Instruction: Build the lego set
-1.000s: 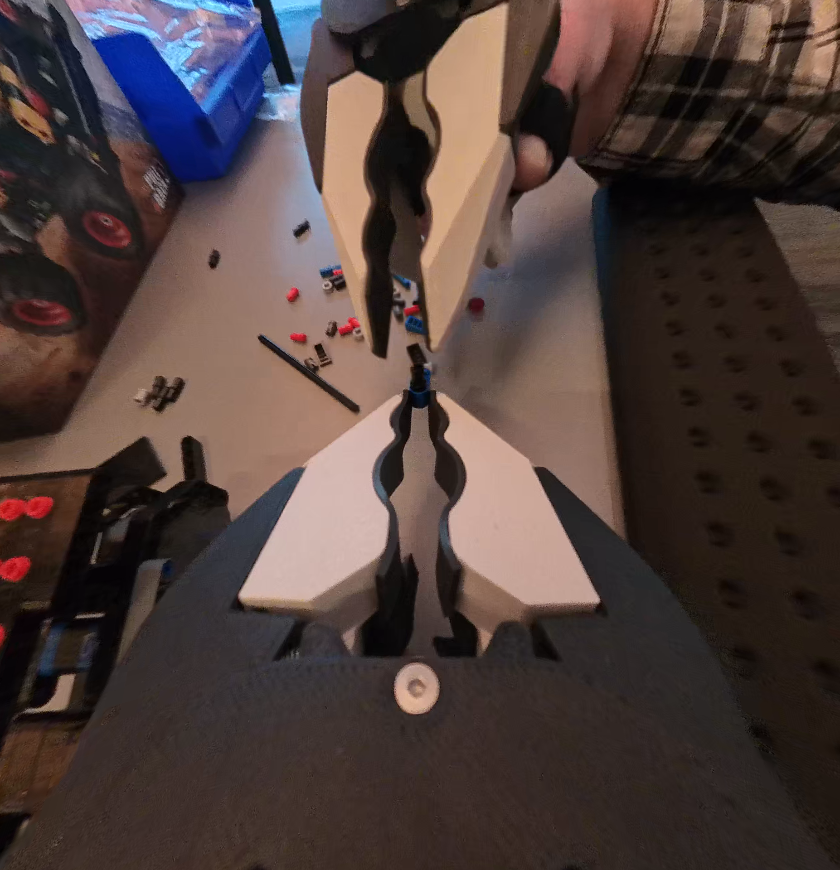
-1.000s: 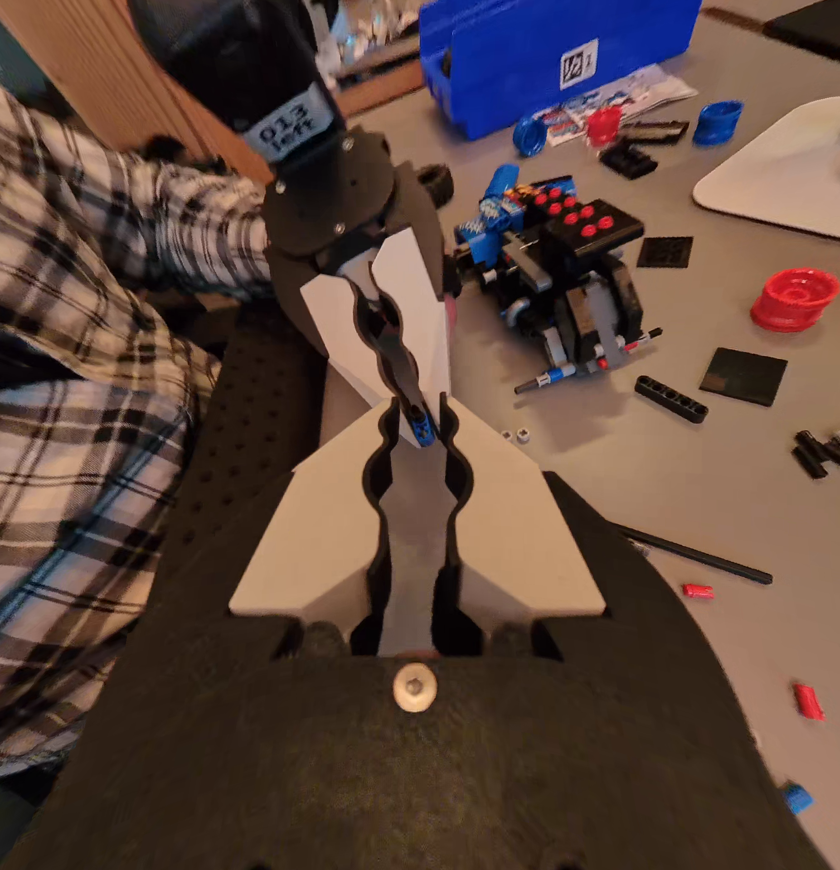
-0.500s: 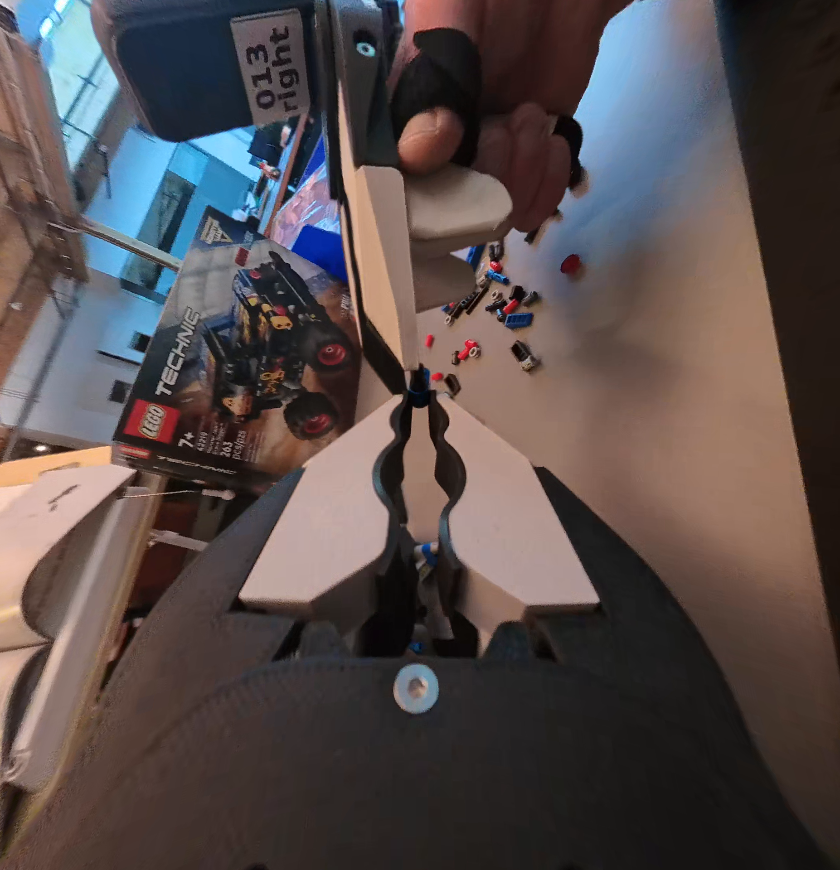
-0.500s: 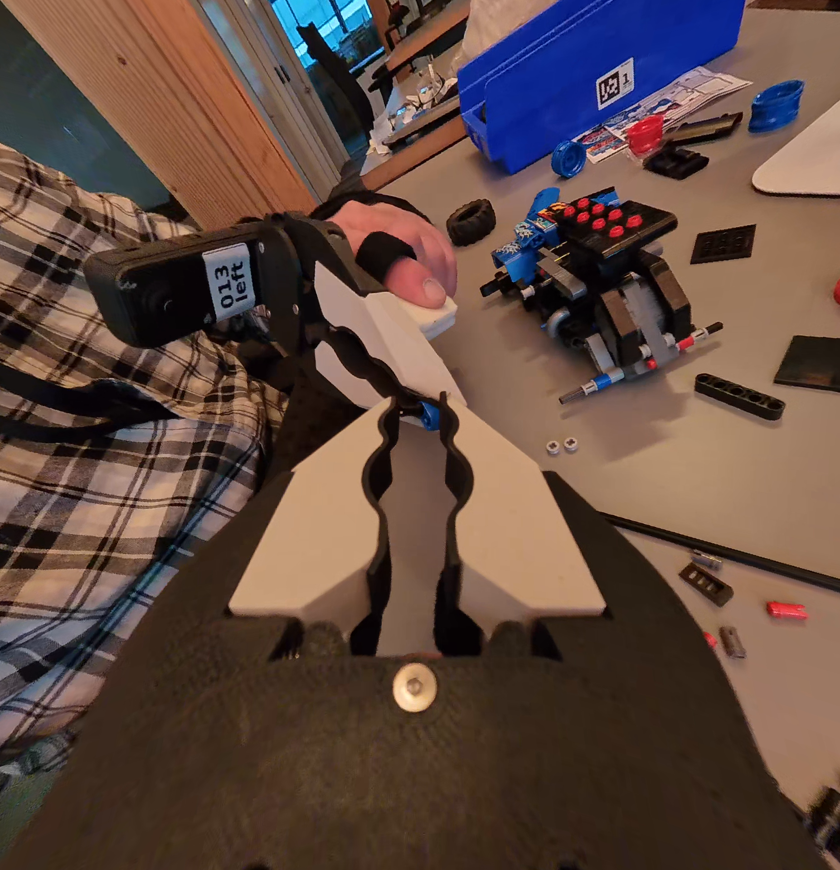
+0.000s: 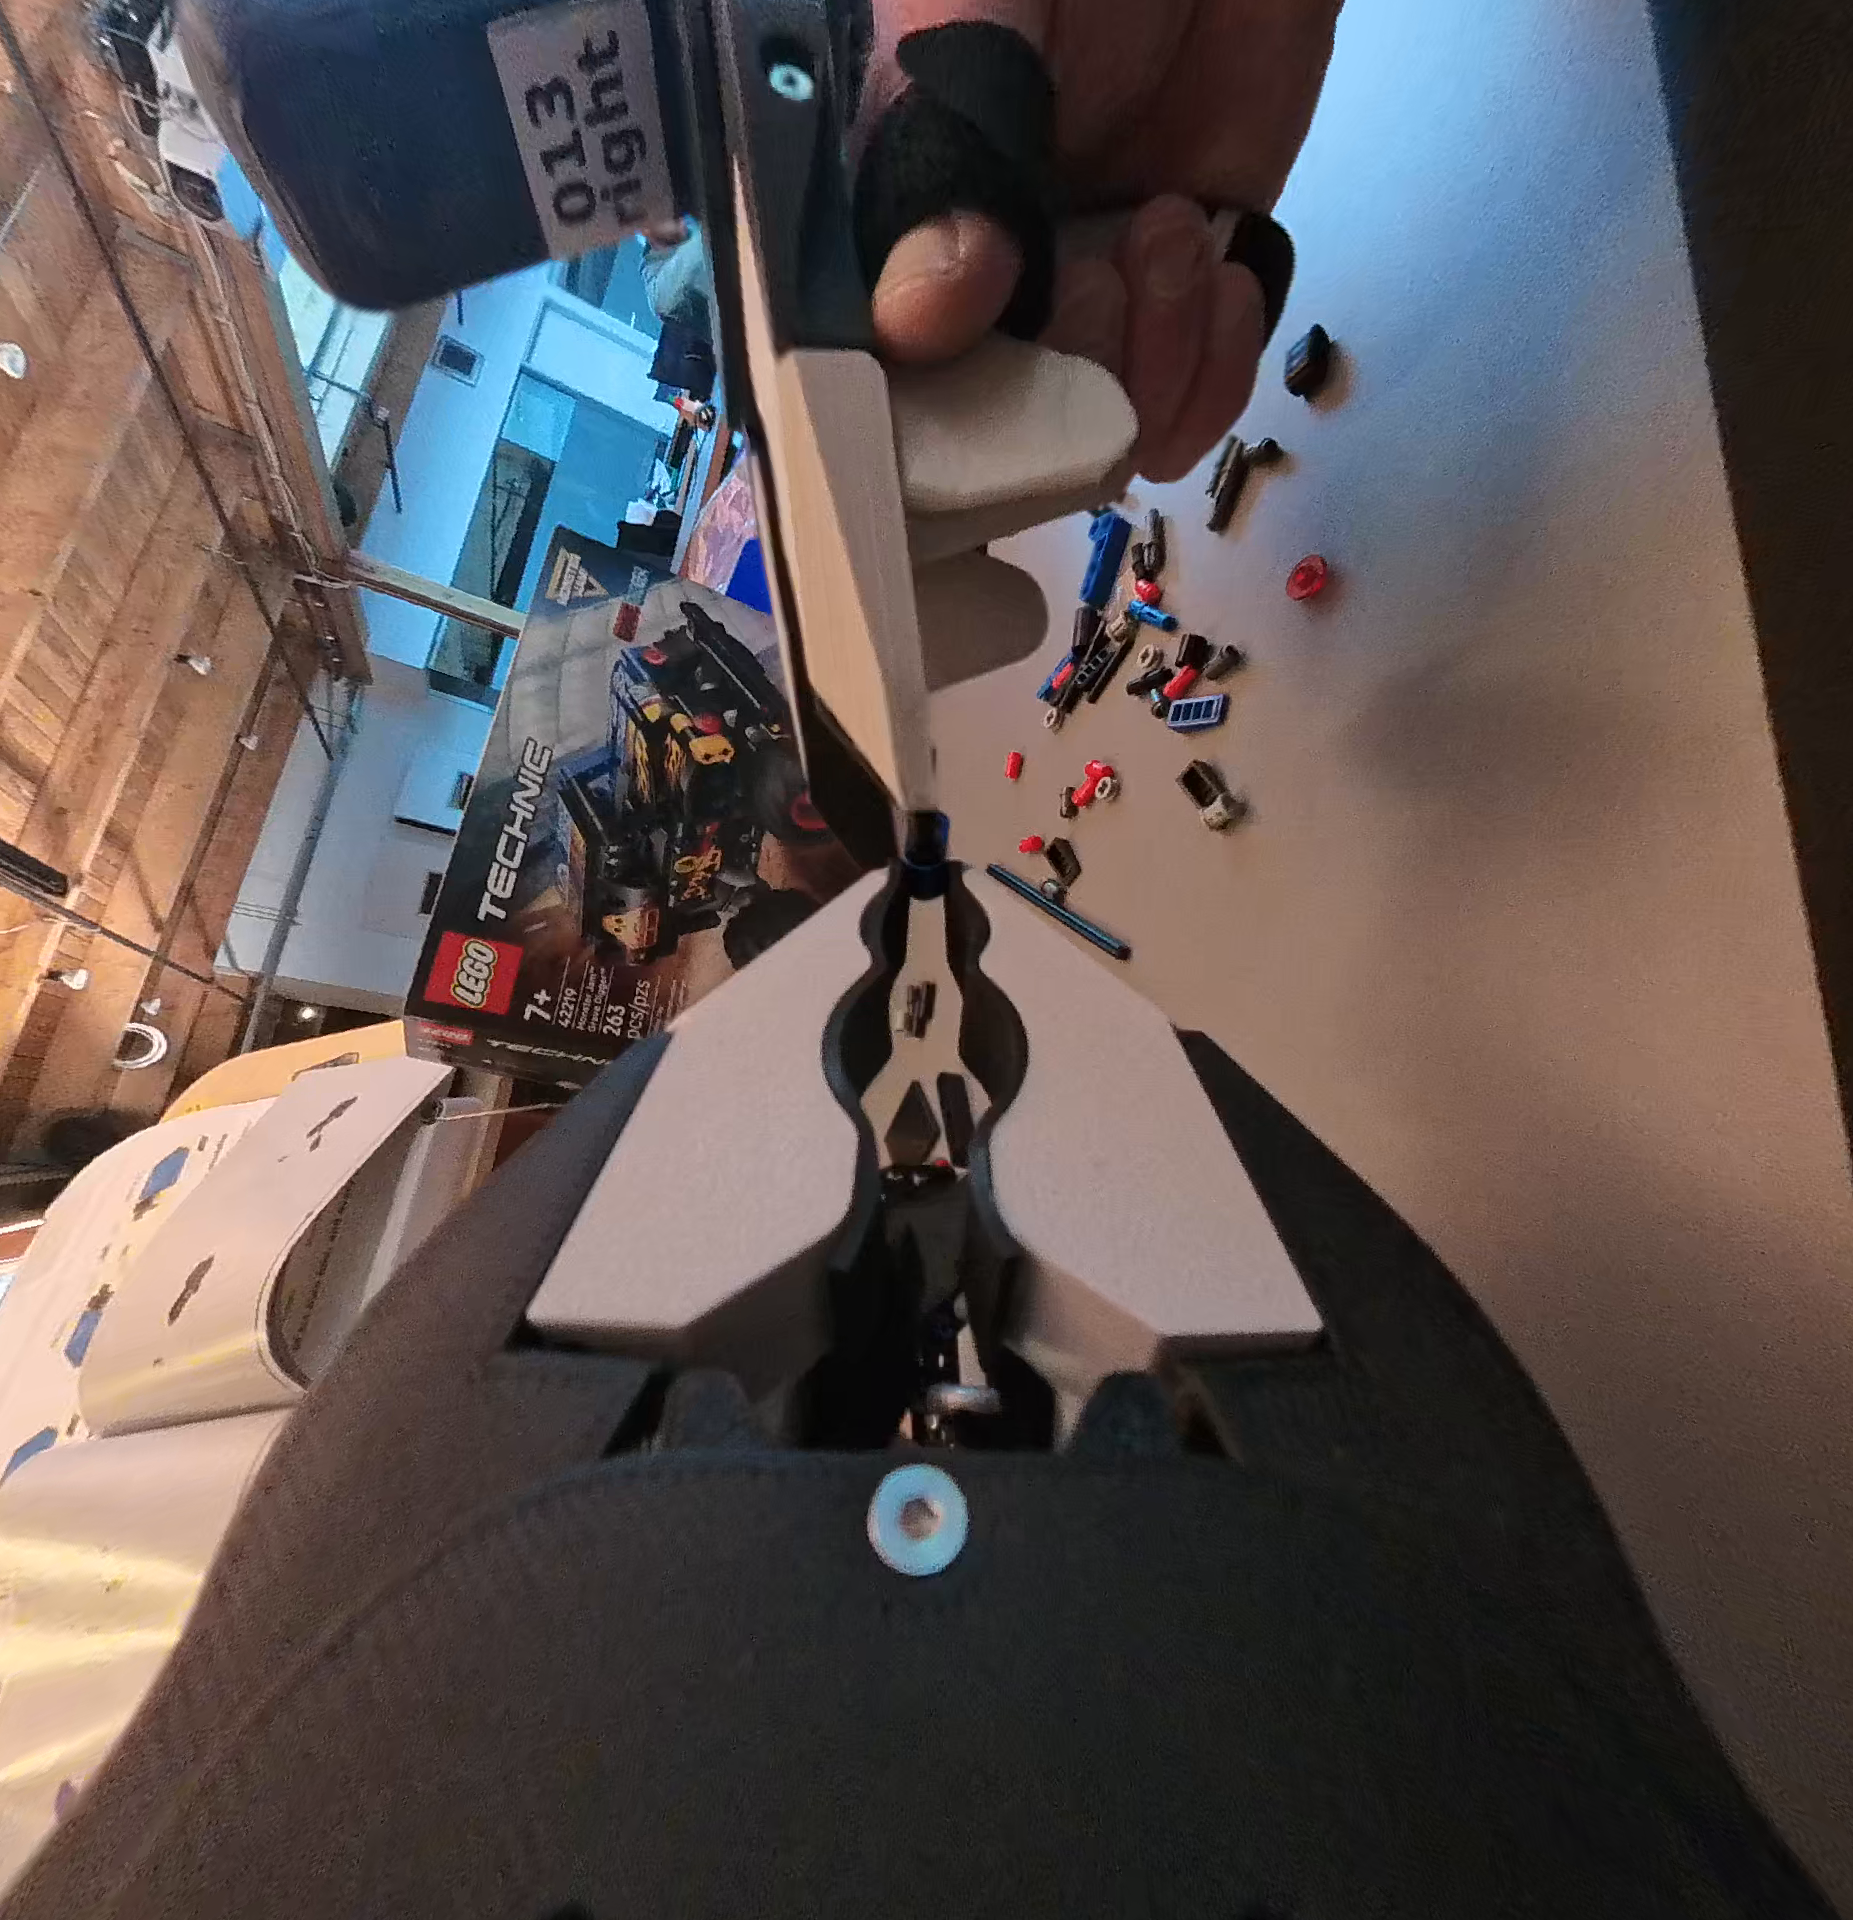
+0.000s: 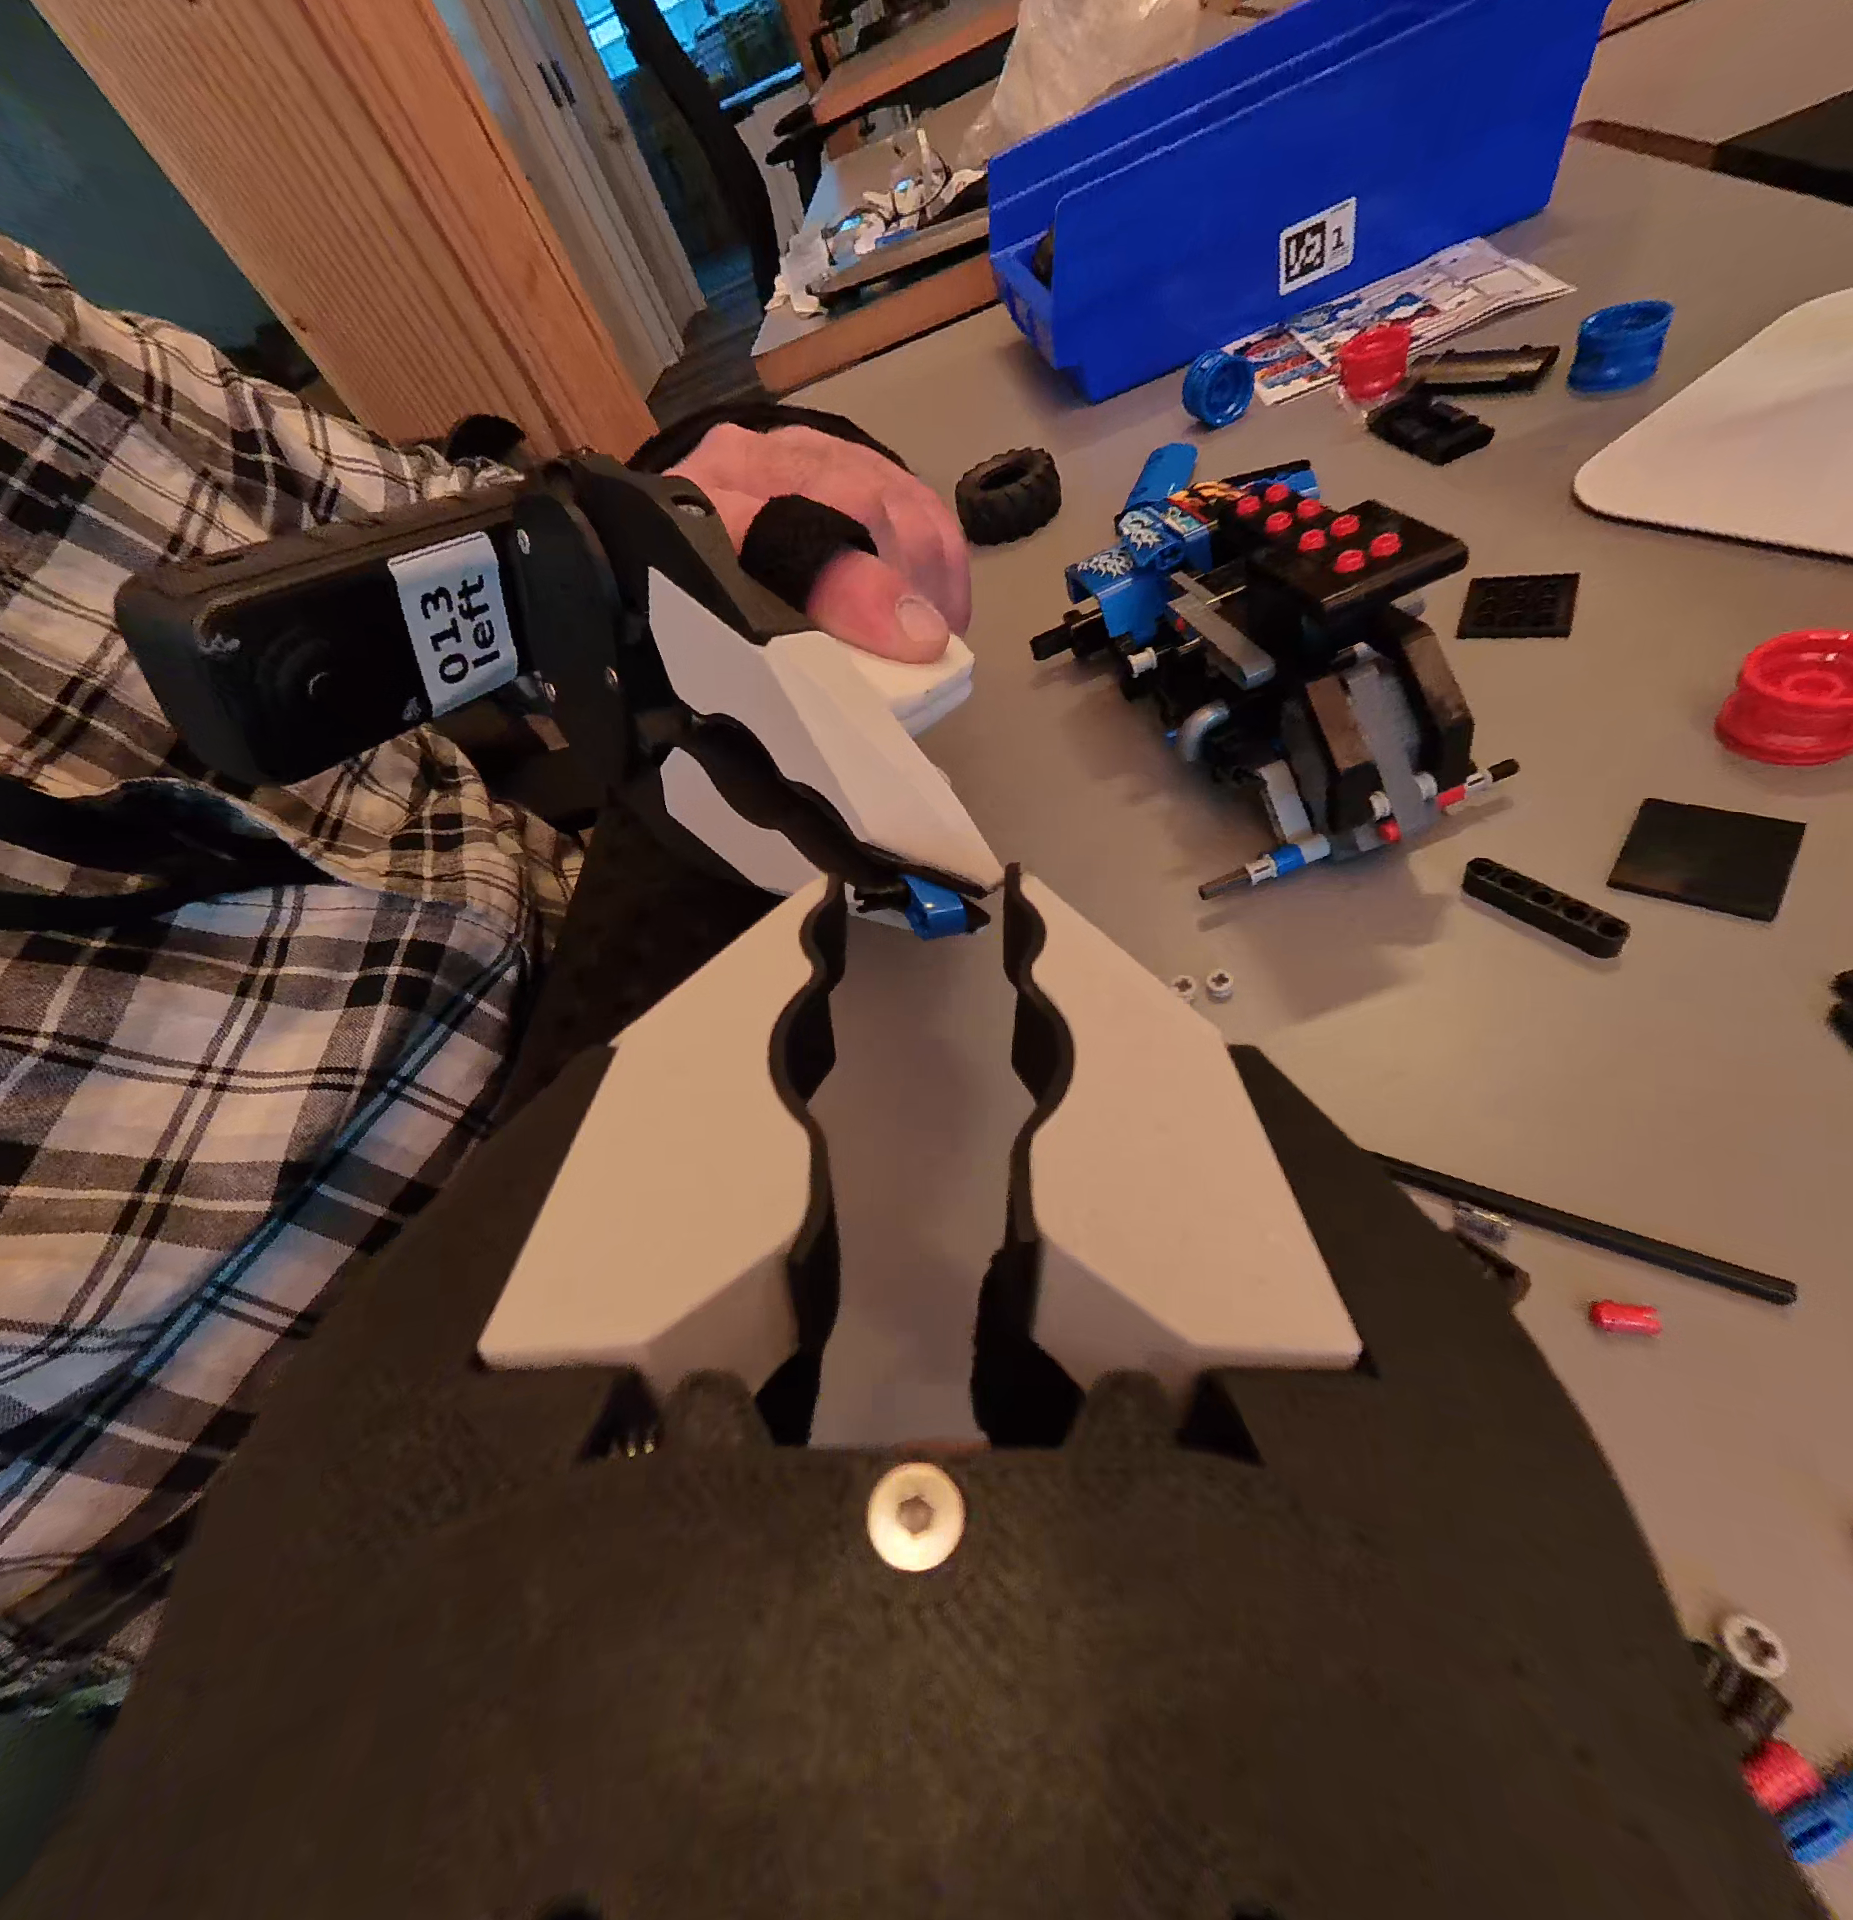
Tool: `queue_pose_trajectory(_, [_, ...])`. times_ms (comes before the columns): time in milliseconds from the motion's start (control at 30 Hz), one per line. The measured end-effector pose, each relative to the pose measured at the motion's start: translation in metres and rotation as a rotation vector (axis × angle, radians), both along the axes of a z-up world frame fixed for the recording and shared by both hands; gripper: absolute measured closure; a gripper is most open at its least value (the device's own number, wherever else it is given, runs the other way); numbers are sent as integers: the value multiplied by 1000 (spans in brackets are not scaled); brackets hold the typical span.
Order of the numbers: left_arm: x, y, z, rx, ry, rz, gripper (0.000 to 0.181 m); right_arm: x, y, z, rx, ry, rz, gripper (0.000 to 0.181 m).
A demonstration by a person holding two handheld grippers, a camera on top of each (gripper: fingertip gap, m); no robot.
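I have both grippers up off the grey table (image 6: pixel 1317 1091), tip to tip. My left gripper (image 5: pixel 923 883) is pinched tight on a small blue pin (image 5: pixel 923 871), which sticks out past its fingertips. In the right wrist view that same blue pin (image 6: pixel 932 906) sits between the tips of my right gripper (image 6: pixel 920 896), whose jaws stand apart with a clear gap on either side; I cannot tell whether either tip touches it. From the left wrist view the right gripper appears edge-on, its tip right at the pin, so its gap is unreadable there.

Taking the half-built truck (image 6: pixel 1286 644) as my landmark: a black tyre (image 6: pixel 1008 497) lies just to its left, a black beam (image 6: pixel 1545 906) and a flat black tile (image 6: pixel 1706 857) just in front of it, a red wheel hub (image 6: pixel 1807 696) to its right, and a blue bin (image 6: pixel 1286 187) behind it. The pin is held in front of the truck and to its left, nearer me. The set's box (image 5: pixel 610 831) stands in the left wrist view.
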State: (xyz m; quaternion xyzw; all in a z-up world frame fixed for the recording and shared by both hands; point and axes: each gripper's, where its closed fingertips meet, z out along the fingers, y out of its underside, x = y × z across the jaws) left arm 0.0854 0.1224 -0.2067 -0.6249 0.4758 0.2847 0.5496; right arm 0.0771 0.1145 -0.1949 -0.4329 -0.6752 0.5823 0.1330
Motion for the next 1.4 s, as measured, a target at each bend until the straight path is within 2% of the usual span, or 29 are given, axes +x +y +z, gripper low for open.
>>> queue_pose_trajectory(800, [-3, 1, 0, 38, 64, 43, 177, -1, -4, -3, 45, 19, 2, 161])
queue_pose_trajectory(900, [-9, 5, 0, 22, 32, 30, 177, -4, -2, -3, 23, 14, -16, 159])
queue_pose_trajectory(1033, [-14, 7, 6, 6, -60, 21, 176, -4, 0, 0, 96, 40, -44, 157])
queue_pose_trajectory(1133, [-16, 8, 7, -14, -112, 14, 176, -6, 3, -2, 153, 50, -79, 168])
queue_pose_trajectory(1400, [-22, 11, 9, -68, -267, 4, 176, -12, 6, 0, 267, 81, -168, 173])
